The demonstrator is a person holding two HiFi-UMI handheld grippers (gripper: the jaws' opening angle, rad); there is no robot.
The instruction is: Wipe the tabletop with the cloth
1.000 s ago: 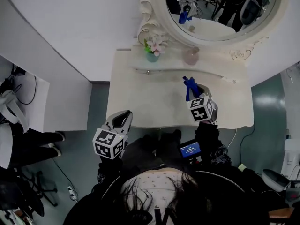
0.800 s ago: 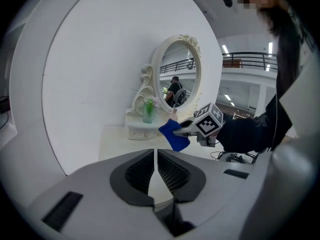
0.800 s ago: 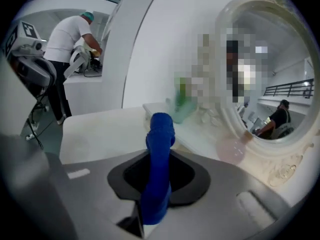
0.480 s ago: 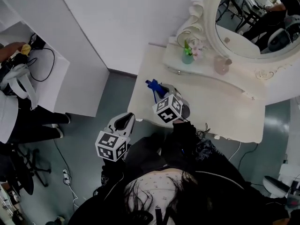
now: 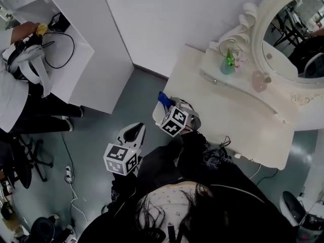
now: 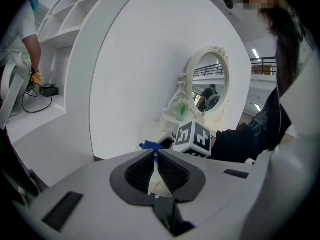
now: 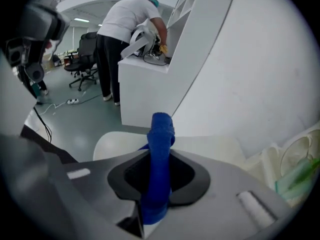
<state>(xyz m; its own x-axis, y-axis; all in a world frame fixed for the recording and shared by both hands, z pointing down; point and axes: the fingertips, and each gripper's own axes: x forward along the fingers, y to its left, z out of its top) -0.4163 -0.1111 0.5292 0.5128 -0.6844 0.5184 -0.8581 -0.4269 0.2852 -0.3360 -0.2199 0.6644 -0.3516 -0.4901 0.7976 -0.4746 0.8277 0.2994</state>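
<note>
My right gripper (image 5: pixel 167 106) is shut on a bunched blue cloth (image 5: pixel 163 98), which sticks up out of the jaws (image 7: pixel 161 134). It is at the left end of the cream dressing table (image 5: pixel 243 120), whose rounded corner shows beyond the cloth (image 7: pixel 120 143). I cannot tell whether the cloth touches the top. My left gripper (image 5: pixel 135 127) hangs off the table over the grey floor, its jaws shut (image 6: pixel 154 154), with a pale sliver between the pads. The left gripper view also shows the cloth (image 6: pixel 149 145) and the right gripper's marker cube (image 6: pixel 195 136).
An oval mirror (image 5: pixel 298 39), a small vase of flowers (image 5: pixel 230 62) and a pink glass piece (image 5: pixel 260 80) stand at the table's back. A white desk (image 5: pixel 76 59) with a person (image 5: pixel 15 85) is to the left. Cables (image 5: pixel 68 173) lie on the floor.
The right gripper has carried the blue cloth leftward across the tabletop, from its right-middle to its left end. The left gripper has stayed low beside the body.
</note>
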